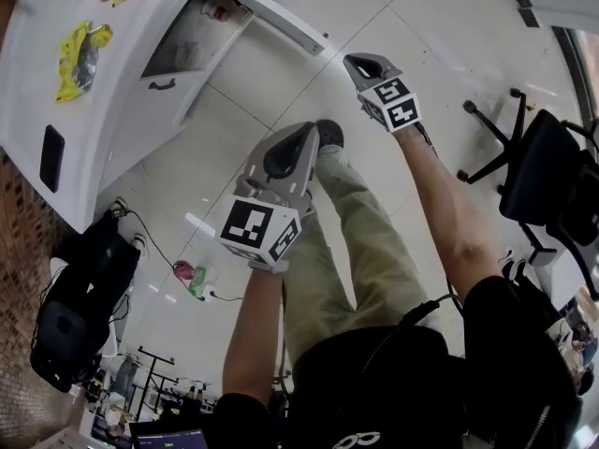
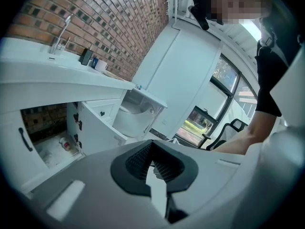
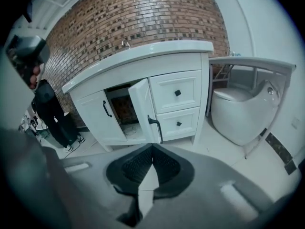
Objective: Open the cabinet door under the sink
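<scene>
The white sink cabinet (image 3: 176, 93) stands against a brick wall. Its right-hand door (image 3: 142, 109) under the sink is swung out, black handle (image 3: 155, 126) facing me, and the dark inside shows behind it. The left-hand door (image 3: 97, 116) is closed. In the head view the open door (image 1: 271, 12) juts from the cabinet at the top left. My left gripper (image 1: 301, 143) and right gripper (image 1: 360, 64) hang over the floor, well clear of the cabinet. Both are shut, with nothing between their fingers. In the left gripper view a small bottle (image 2: 65, 143) sits inside the cabinet.
A black office chair (image 1: 543, 176) stands at the right. A black bag (image 1: 84, 297) and cables lie on the floor left of the cabinet. A white tub-like fixture (image 3: 243, 113) sits right of the drawers. The countertop (image 1: 28, 110) holds a phone (image 1: 51, 157) and a yellow packet (image 1: 80, 54).
</scene>
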The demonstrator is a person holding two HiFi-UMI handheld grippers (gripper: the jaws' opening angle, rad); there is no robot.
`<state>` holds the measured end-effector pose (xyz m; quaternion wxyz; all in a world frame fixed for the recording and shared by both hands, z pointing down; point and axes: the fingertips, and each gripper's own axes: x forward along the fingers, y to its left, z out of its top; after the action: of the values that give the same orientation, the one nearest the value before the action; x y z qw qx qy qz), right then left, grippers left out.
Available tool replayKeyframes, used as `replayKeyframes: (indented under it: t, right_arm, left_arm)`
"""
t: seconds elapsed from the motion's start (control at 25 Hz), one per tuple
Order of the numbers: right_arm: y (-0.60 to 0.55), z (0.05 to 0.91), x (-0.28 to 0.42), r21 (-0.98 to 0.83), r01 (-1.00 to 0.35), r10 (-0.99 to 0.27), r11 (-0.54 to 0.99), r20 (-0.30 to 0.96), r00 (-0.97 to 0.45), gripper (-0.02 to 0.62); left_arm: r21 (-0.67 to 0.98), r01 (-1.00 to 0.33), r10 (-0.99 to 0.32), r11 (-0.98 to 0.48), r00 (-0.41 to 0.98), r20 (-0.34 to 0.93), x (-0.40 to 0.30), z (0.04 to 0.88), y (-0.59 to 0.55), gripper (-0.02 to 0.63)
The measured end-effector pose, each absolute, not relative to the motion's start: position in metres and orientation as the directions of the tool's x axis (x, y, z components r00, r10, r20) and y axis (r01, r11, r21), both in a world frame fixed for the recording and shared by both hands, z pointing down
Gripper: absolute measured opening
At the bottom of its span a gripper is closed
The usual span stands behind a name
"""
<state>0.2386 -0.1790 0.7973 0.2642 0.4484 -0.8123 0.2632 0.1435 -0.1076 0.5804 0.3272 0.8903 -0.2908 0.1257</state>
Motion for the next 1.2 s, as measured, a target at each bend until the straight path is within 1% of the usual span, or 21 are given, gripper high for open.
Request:
replayKeyframes:
  t: [0.2,0.36,0.56,0.84,1.0,1.2]
  right_arm:
    - [-0.141,0.748,0.263,-0.184,-0.911,-0.649,0.369,0.651,-0.395,-0.008]
    - [-0.128,0.691,0.258,-0.168,-0.922,-0.692,0.349,0.617,-0.375,-0.008]
    - [-0.108,0.596,0.223,-0.107,-0.894,-0.701,0.435,0.583,-0.411,-0.008]
    - [-0.087,0.463,0.152,-0.077,-0.835,-0.717,0.545,0.474,-0.511,-0.008]
    - [-0.071,0.411,0.111,-0.049,-0.789,-0.701,0.612,0.429,-0.57,-0.008]
    - [-0.045,0.369,0.063,-0.047,-0.743,-0.673,0.668,0.389,-0.629,-0.009]
  left_arm:
    - [0.481,-0.589,-0.417,-0.649,0.804,0.423,0.133,0.55,-0.092,0.014]
    - [0.432,-0.594,-0.425,-0.679,0.797,0.429,0.108,0.514,-0.089,0.014]
    - [0.395,-0.606,-0.448,-0.69,0.787,0.425,0.078,0.458,-0.07,0.014]
    - [0.42,-0.636,-0.516,-0.648,0.772,0.373,0.04,0.387,-0.03,0.014]
    - [0.437,-0.651,-0.554,-0.621,0.759,0.342,0.02,0.364,-0.009,0.014]
    - [0.444,-0.668,-0.592,-0.597,0.74,0.319,-0.011,0.35,0.009,0.014]
